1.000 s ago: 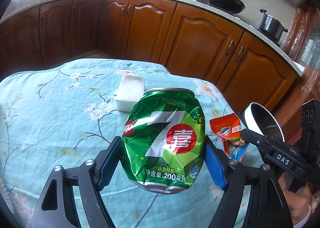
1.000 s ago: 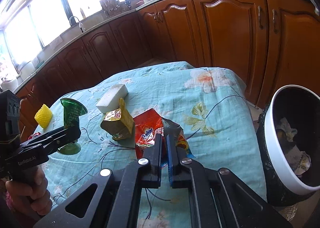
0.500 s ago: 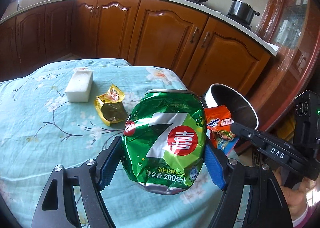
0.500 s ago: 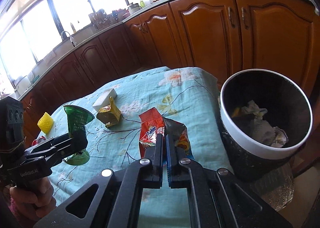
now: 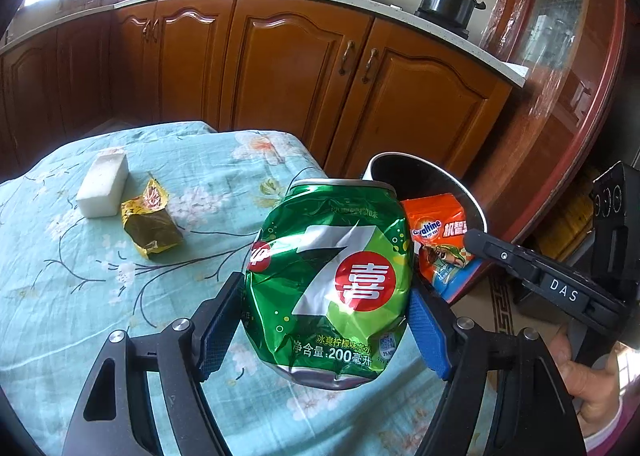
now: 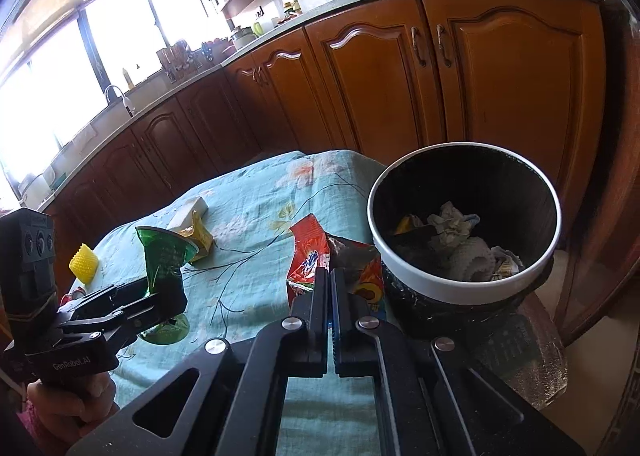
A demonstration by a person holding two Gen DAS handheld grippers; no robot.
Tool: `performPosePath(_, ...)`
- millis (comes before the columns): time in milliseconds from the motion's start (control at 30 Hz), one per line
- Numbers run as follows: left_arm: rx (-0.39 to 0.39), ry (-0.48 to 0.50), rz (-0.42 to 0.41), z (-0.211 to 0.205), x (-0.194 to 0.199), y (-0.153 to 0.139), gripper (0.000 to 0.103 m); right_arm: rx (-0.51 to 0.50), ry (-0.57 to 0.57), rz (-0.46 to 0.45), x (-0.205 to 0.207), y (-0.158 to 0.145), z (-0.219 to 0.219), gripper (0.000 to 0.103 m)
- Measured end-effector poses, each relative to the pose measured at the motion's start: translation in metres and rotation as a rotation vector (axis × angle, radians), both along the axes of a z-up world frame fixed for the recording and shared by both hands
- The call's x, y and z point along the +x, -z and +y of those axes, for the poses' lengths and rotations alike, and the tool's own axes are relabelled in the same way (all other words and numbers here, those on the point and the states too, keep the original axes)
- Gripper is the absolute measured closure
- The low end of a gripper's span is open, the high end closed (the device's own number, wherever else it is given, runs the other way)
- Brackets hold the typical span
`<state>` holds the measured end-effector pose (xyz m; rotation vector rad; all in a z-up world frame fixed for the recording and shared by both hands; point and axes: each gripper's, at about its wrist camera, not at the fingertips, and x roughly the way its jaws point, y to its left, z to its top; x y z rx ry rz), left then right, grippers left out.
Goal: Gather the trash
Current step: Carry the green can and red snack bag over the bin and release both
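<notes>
While the crushed green can [image 5: 332,288] is clamped between the left gripper [image 5: 324,324] fingers, the orange snack packet [image 6: 316,260] is pinched by the right gripper [image 6: 331,284] fingers, just beside the trash bin [image 6: 460,288].

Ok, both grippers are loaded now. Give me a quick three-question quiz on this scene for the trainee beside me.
1. True or false: the left gripper holds a crushed green can.
2. What does the right gripper pinch? A) the white block B) the orange snack wrapper C) the yellow spiky ball
3. Name one item lying on the tablecloth that neither gripper holds.

Key
1. True: the blue pads press on both sides of the can.
2. B: the orange snack wrapper, held beside the trash bin, which already contains crumpled paper.
3. Any of: the white block, the gold wrapper, the yellow spiky ball.
</notes>
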<state>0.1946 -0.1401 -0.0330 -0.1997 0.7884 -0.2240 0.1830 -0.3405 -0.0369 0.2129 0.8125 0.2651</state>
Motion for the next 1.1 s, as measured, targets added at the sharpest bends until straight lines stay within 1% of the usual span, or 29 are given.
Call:
performPosePath(467,0.029,0.072,-0.006,-0.043,0.028,-0.001,0.028,0.001,0.066,-0.036,0.004,-0.014,-0.044,0.103)
performPosePath(833,0.056,0.115,0.0,-0.075,0.053,0.0,0.028,0.004,0.117,-0.04,0.01,-0.016,-0.077,0.103)
performPosePath(1100,0.071,0.132,-0.009,-0.098,0.079,0.001,0.028,-0.017,0.14,-0.033,0.026,-0.012,-0.096,0.103)
